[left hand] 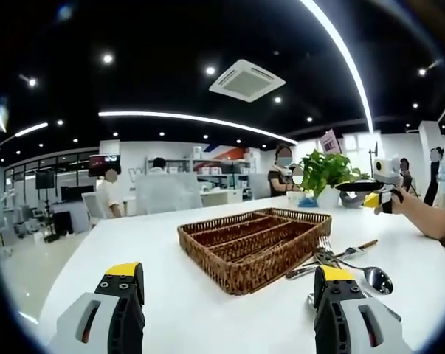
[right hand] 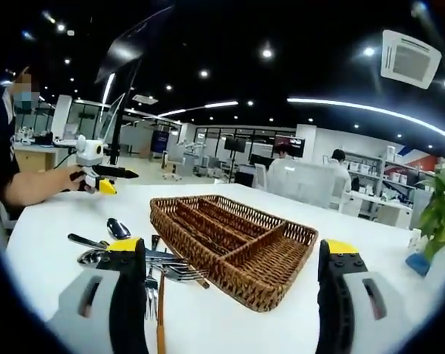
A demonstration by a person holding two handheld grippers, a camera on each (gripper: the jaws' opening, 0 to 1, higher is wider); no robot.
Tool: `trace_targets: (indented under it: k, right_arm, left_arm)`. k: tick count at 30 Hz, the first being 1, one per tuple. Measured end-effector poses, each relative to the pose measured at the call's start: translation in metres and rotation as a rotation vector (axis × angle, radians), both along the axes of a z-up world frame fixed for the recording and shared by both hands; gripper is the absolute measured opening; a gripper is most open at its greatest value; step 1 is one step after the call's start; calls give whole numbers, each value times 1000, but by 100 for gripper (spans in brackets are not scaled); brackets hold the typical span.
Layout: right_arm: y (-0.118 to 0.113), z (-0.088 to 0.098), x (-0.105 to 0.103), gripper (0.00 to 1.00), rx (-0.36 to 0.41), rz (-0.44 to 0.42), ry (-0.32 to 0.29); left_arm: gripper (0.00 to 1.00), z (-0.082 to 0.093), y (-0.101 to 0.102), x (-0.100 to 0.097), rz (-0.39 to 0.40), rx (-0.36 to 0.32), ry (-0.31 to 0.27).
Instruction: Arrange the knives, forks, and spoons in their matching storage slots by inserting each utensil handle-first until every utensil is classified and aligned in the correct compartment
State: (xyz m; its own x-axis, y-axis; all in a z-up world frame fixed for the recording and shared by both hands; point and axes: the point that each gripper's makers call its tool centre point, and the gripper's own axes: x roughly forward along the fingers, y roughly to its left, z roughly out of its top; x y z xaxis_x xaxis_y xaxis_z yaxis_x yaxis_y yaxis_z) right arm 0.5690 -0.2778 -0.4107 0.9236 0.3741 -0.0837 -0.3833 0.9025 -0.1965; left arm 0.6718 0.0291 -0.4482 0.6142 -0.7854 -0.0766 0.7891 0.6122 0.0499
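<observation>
On a white table (left hand: 207, 310) sits a brown wicker tray (left hand: 255, 247) with long slots and one cross slot, and nothing can be seen lying in it. In the left gripper view the left gripper (left hand: 229, 295) hangs low over the table near the tray's closest corner, its jaws spread wide apart and holding nothing. Just beside the tray's right side lies a loose pile of utensils (left hand: 340, 262): a spoon (left hand: 375, 279) with its bowl toward the camera, a fork (left hand: 327, 247) with tines up by the tray wall, and a wooden-handled piece whose kind is hard to tell. Beyond the tray stands a potted plant (left hand: 324, 175), and at the right edge a person's hand (left hand: 408, 203) holds another gripper device over the table's far side. In the right gripper view the right gripper (right hand: 233, 284) faces the tray (right hand: 233, 240) from the opposite side, jaws likewise wide apart and empty, with the tray between them. Here the utensils (right hand: 145, 262) lie to the tray's left, partly behind the gripper's left finger: spoons (right hand: 117, 228) farthest out, forks (right hand: 157, 284) nearer the tray, all touching or overlapping one another. At the far left a person's arm (right hand: 38, 188) rests on the table holding a gripper device well apart from the pile. The plant (right hand: 440, 210) shows at the right edge.
</observation>
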Motion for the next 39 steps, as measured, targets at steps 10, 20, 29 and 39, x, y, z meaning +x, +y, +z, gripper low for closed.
trace_targets:
  k: [10, 20, 29, 39]
  right_arm:
    - [0, 0, 0, 100, 0, 1, 1]
    - [3, -1, -1, 100, -3, 4, 3]
    - [3, -2, -1, 100, -2, 6, 4]
    - [2, 0, -1, 100, 6, 5, 4]
  left_arm:
    - [100, -3, 0, -1, -2, 6, 4]
    - [100, -2, 1, 0, 4, 2, 2]
    - [100, -2, 0, -1, 3, 2, 3]
    - [100, -2, 0, -1, 3, 4, 3]
